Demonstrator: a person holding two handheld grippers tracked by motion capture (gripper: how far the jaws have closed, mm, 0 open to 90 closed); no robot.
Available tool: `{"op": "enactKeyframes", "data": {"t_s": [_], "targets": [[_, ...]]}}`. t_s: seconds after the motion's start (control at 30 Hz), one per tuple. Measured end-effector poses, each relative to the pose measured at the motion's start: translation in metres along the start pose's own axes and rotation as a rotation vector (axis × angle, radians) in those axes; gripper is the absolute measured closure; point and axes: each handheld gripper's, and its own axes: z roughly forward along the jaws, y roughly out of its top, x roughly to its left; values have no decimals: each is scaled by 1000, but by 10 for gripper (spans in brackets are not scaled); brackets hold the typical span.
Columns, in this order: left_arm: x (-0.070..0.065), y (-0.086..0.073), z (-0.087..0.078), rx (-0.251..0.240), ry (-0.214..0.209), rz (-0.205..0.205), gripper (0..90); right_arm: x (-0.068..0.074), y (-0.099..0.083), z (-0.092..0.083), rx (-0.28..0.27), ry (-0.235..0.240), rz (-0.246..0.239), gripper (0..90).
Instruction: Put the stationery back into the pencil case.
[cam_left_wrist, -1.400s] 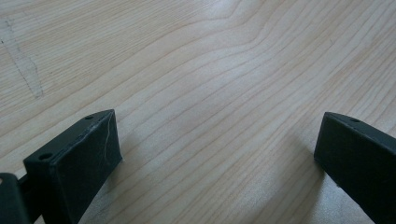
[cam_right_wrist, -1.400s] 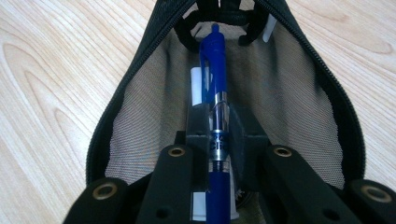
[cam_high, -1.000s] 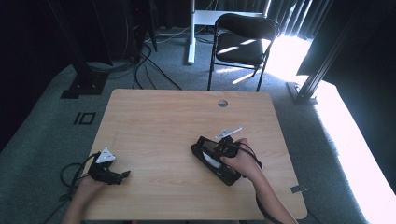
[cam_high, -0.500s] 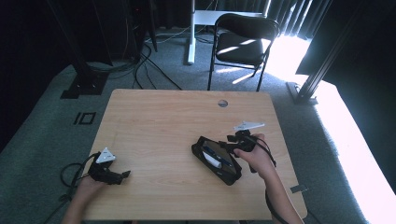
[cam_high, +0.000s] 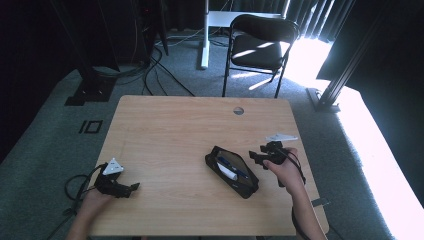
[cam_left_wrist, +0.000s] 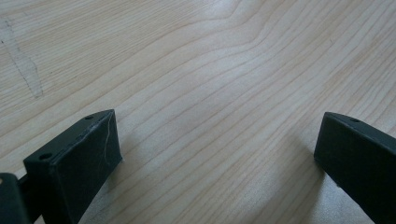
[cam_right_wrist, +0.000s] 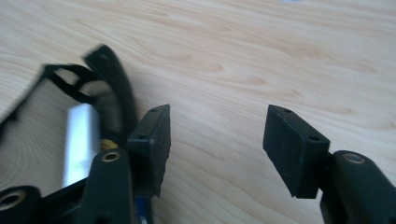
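One wooden counter (cam_high: 165, 130) fills the middle of the high view, with one round hole (cam_high: 238, 110) near its upper edge. On it lies one open black pouch (cam_high: 247, 187), right of centre, holding one white item (cam_high: 228, 173) and one blue pen (cam_high: 227, 163). There are two grippers: the left gripper (cam_high: 131, 188) at lower left and the right gripper (cam_high: 256, 156) at right, each with two black fingers (cam_left_wrist: 79, 154) set apart. Beyond the counter, at upper centre, stands one black folding chair (cam_high: 260, 50).
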Motion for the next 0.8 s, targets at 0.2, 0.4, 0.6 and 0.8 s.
{"op": "enactKeyframes", "data": {"t_s": [0.2, 0.4, 0.6, 0.8], "targets": [[0, 0, 0, 0, 0, 0, 6, -14, -17, 2, 3, -53, 38, 319], [0, 0, 0, 0, 0, 0, 5, -23, -32, 2, 2, -94, 56, 270], [0, 0, 0, 0, 0, 1, 6, -29, -48, 2, -12, -140, 84, 181], [0, 0, 0, 0, 0, 1, 6, -33, -61, -1, -7, -192, 101, 168]]}}
